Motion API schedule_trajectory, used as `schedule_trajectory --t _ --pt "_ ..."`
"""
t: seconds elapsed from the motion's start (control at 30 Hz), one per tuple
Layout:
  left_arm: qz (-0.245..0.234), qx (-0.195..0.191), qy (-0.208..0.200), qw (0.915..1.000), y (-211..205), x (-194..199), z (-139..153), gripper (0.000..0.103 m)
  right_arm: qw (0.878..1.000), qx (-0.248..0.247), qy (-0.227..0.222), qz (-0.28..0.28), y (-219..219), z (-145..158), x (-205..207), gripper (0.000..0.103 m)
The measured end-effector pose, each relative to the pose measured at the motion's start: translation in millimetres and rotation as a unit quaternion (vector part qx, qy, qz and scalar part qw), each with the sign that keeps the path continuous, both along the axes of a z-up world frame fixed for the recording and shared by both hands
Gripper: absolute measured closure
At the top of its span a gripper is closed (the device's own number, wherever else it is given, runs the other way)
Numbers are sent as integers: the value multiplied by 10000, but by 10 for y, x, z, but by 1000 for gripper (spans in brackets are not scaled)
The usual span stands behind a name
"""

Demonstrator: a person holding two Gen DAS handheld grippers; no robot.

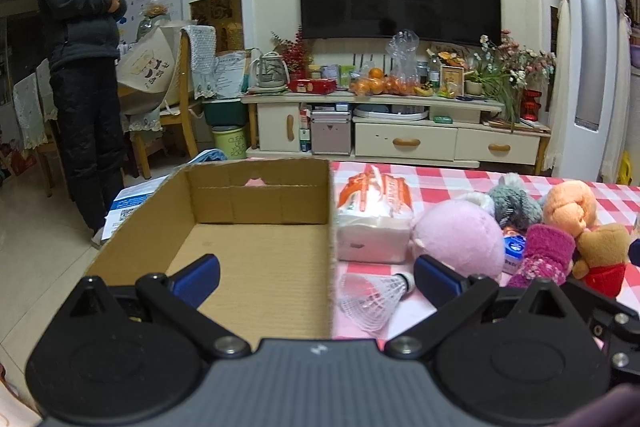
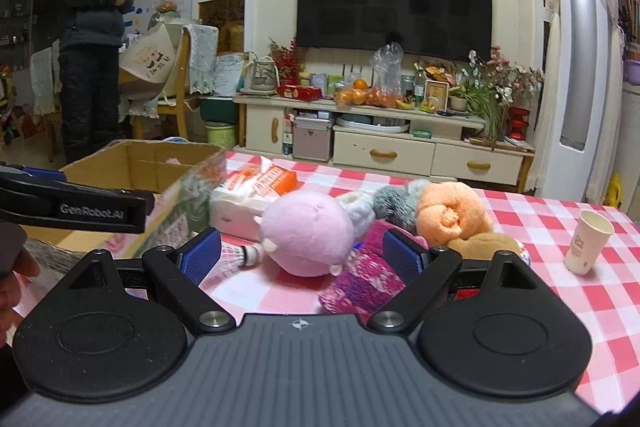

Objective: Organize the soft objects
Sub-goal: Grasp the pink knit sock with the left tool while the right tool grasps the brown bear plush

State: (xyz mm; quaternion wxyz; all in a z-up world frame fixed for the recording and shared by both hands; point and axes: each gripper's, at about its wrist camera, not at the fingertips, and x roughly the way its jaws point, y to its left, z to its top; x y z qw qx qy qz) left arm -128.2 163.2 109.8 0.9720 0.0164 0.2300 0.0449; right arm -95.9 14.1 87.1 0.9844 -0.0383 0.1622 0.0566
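An open cardboard box (image 1: 256,267) stands empty on the left of the checked table; it also shows in the right wrist view (image 2: 132,163). Soft toys lie to its right: a pink plush ball (image 1: 460,239) (image 2: 306,233), a magenta knitted piece (image 1: 546,255) (image 2: 364,279), an orange plush (image 1: 570,205) (image 2: 450,213), a grey plush (image 1: 514,201) and a brown bear in red (image 1: 602,257). My left gripper (image 1: 316,279) is open and empty over the box's near right wall. My right gripper (image 2: 302,257) is open, with the pink ball between its fingers' line.
A tissue pack (image 1: 374,215) lies beside the box. A white shuttlecock (image 1: 374,293) lies near the front. A paper cup (image 2: 588,241) stands on the right of the table. A man (image 1: 86,67) stands at the left, beyond the table.
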Motion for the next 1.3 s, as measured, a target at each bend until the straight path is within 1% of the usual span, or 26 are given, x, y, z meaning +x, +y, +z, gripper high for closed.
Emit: schedule_trajectory --t 0.23,0.4,0.63,0.77,0.83,0.9,0.97,1.1,1.2,1.3 --pt "-333 -41 26 9994 -198 35 -22 1 9997 -47 38 -219 -136 -45 -18 0" --pt "-629 -29 72 9980 -386 64 -50 1 9989 79 20 -459 -298 -44 -42 0" --pt "-1177 101 218 9928 -702 117 -150 1 9935 512 130 -1013 -707 -105 -25 0" --pt "-1581 115 391 9866 -909 166 -251 1 9880 773 301 -1305 -944 -182 34 0" --pt "-1767 113 490 9830 -1042 192 -316 1 9848 986 386 -1377 -1051 -216 63 0" --pt "-1981 150 576 9784 -1165 233 -381 3 9822 1186 477 -1373 -1136 -213 144 0" --pt "-2182 283 676 9732 -1312 301 -452 4 9798 1409 559 -1306 -1179 -234 184 0" --pt "-2388 543 772 9665 -1542 463 -574 6 9759 1705 749 -1135 -1272 -262 283 0" --pt "-2468 597 781 9641 -1626 577 -628 6 9727 1881 863 -1050 -1286 -286 309 0" --pt "-2501 623 841 9626 -1716 707 -670 11 9699 1988 1006 -984 -1299 -313 352 0"
